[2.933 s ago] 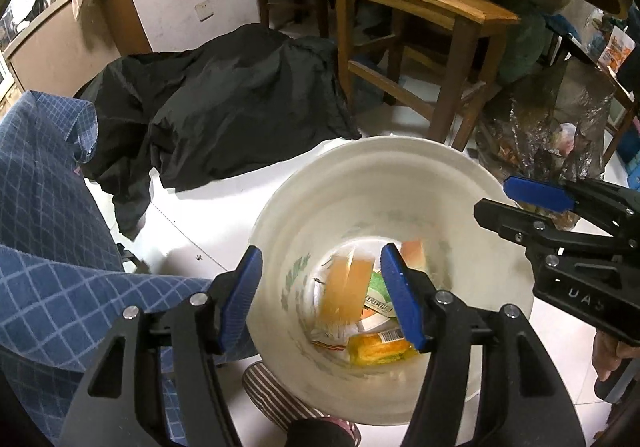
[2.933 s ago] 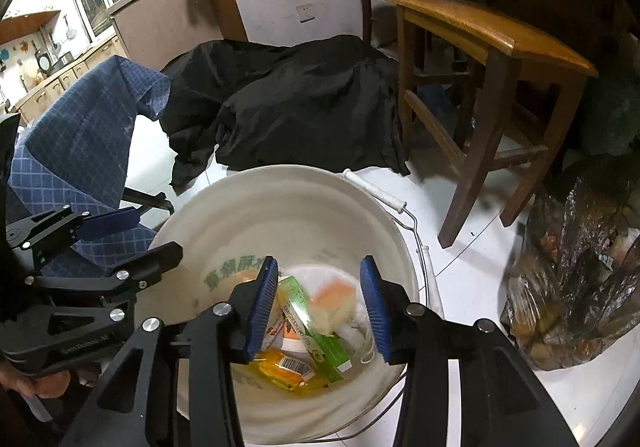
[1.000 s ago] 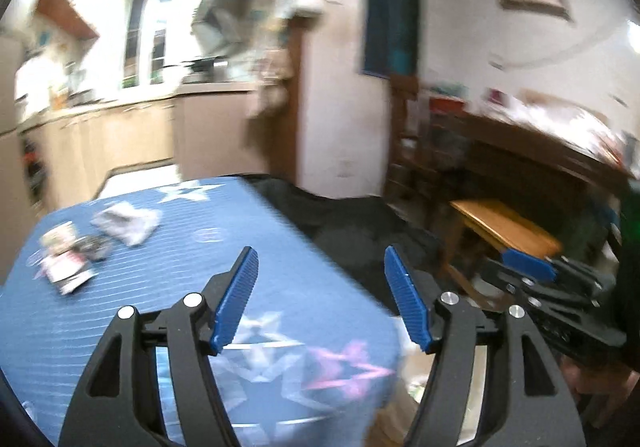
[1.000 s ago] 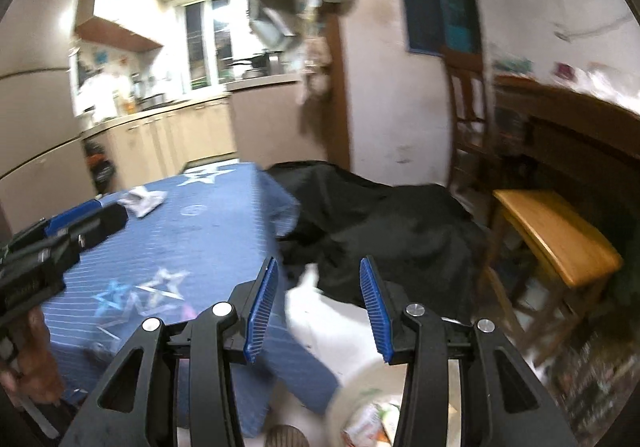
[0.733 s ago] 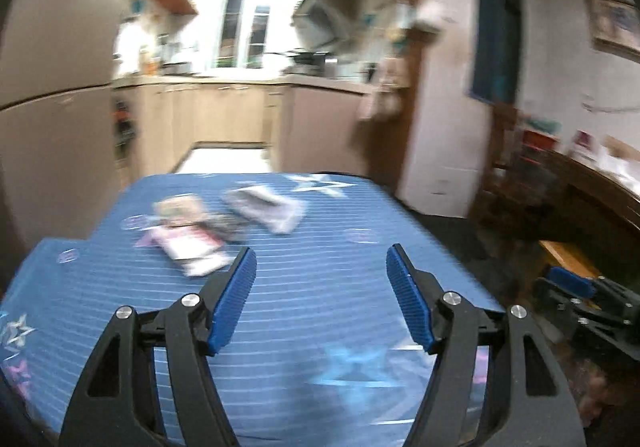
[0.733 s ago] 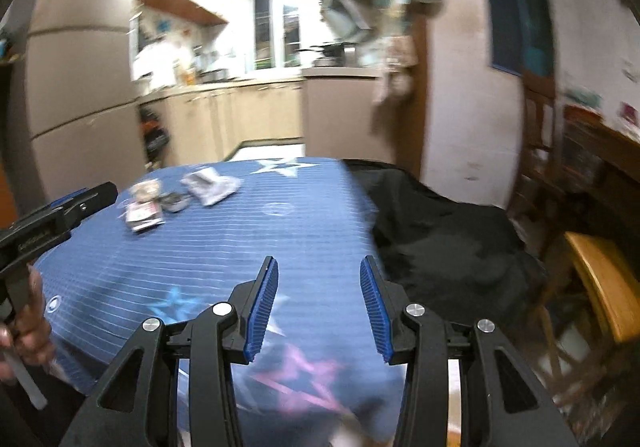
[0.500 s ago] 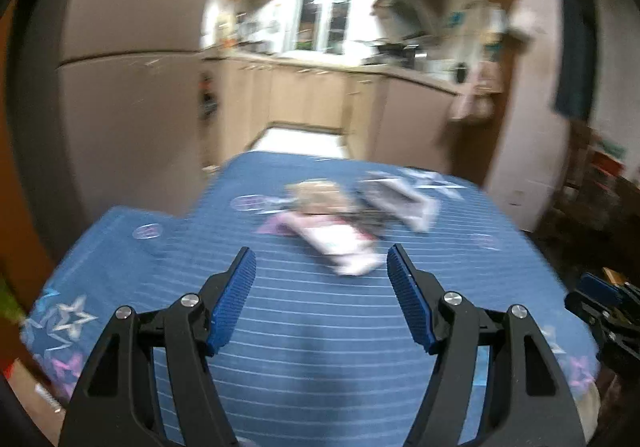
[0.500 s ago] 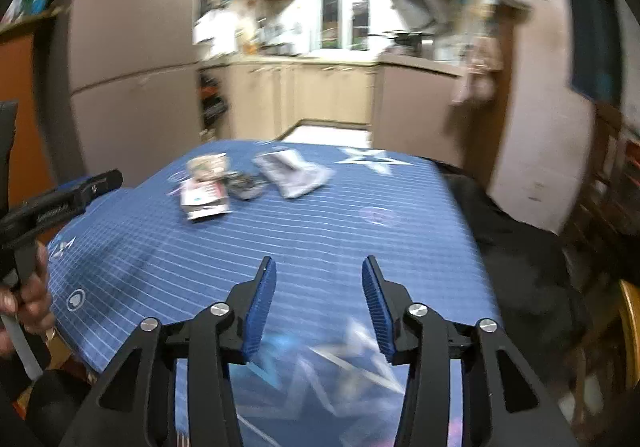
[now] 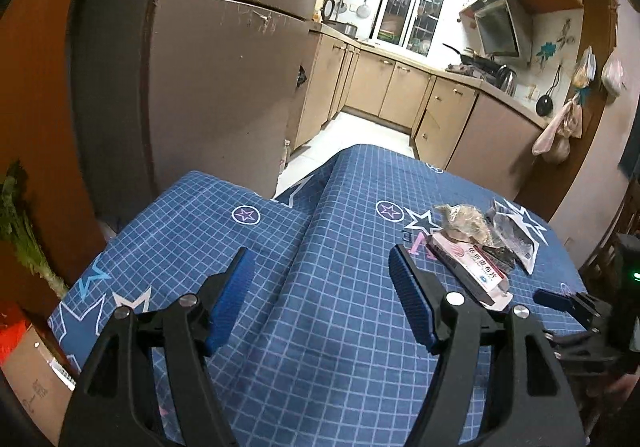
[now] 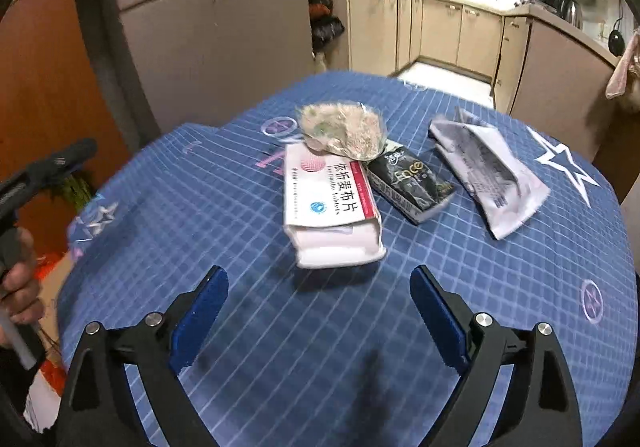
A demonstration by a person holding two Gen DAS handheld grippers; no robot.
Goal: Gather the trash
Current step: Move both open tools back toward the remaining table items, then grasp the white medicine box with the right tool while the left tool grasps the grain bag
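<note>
Trash lies on the blue star-patterned tablecloth: a white and pink medicine box, a clear crumpled bag, a small black carton and a grey printed wrapper. My right gripper is open and empty, just short of the medicine box. My left gripper is open and empty over bare cloth; the medicine box, the crumpled bag and the wrapper lie to its right. The right gripper shows at the right edge there.
A tall grey fridge stands behind the table on the left. Kitchen cabinets lie beyond. A cardboard box and green leaves sit low at the left. The table edge drops off at the left.
Both grippers rose from the white bucket on the floor and swung over to the table. The right one has closed in on the trash pile. Both stayed open.
</note>
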